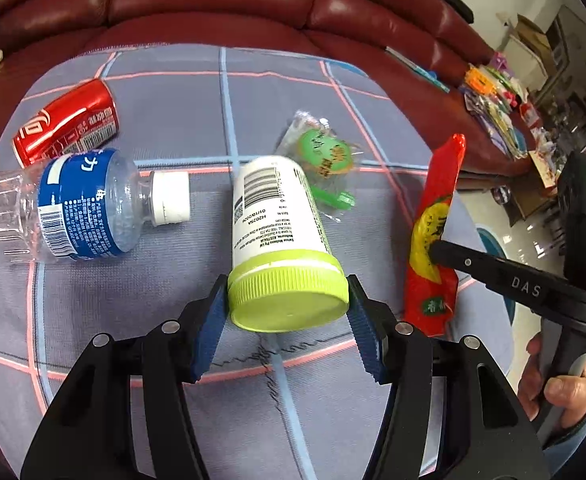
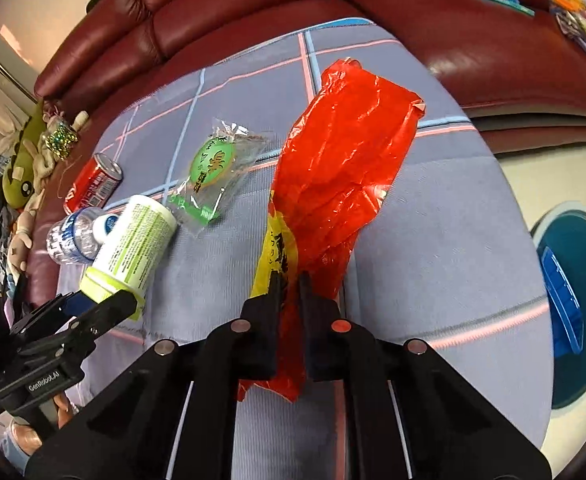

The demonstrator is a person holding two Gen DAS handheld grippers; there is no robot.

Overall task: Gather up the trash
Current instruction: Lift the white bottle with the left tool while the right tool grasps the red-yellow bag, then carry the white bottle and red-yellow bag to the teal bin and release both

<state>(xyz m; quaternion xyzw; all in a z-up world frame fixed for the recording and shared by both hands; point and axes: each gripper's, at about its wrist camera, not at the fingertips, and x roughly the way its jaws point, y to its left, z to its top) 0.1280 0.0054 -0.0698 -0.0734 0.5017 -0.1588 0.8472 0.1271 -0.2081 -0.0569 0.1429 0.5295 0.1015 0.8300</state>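
Note:
My left gripper (image 1: pixel 287 314) is shut on the lime-green lid of a white pill bottle (image 1: pixel 277 216), blue pads pressing both sides; the bottle tilts away over the grey checked cloth (image 1: pixel 165 120). That bottle (image 2: pixel 133 244) and the left gripper (image 2: pixel 101 304) also show at the left of the right wrist view. My right gripper (image 2: pixel 291 284) is shut on a red and yellow plastic wrapper (image 2: pixel 341 168), which stands up from its fingers; the same wrapper (image 1: pixel 433 240) is seen edge-on in the left wrist view.
On the cloth lie a red soda can (image 1: pixel 67 122), a clear water bottle with a blue label (image 1: pixel 73 208) and a clear packet with a green disc (image 1: pixel 325 156). A dark red leather sofa (image 1: pixel 213 4) curves behind. A teal bin (image 2: pixel 573 300) stands on the floor, right.

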